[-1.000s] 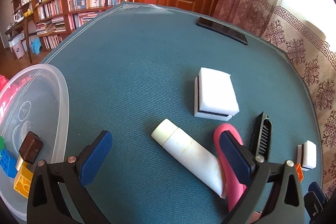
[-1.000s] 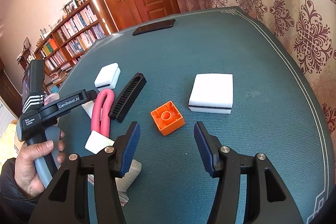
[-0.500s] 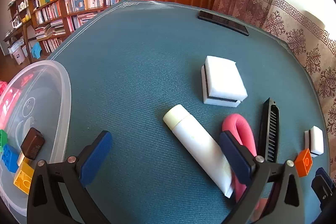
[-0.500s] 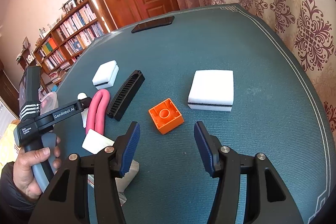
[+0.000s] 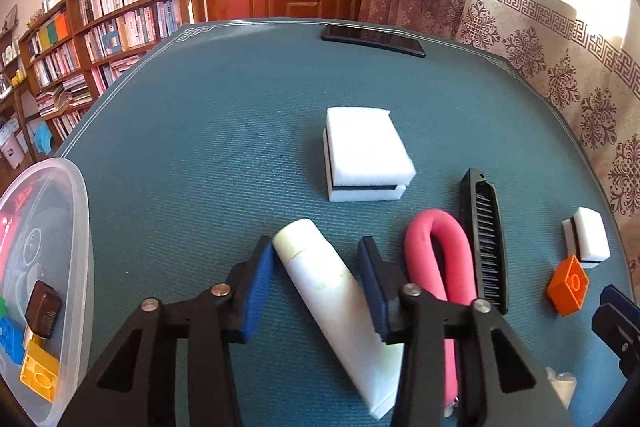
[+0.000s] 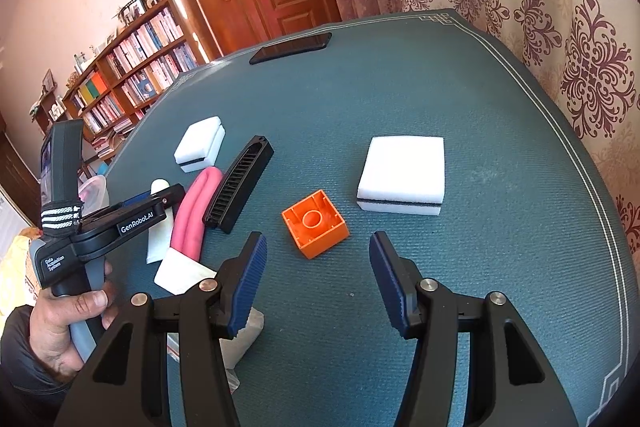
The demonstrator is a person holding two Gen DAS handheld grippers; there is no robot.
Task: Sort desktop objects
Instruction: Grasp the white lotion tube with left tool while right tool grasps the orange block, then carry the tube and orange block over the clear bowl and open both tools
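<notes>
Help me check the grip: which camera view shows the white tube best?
The left wrist view: the white tube lies nearly whole, cap to flat end, between the open left tongs. In the right wrist view only bits of it show behind those tongs and beside the pink foam loop.

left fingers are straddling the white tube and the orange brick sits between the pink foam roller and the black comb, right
Not quite. The left fingers do straddle the white tube, but the orange brick lies apart from the pink foam roller, on the black comb's other side, towards the large white sponge; see the right wrist view.
</notes>
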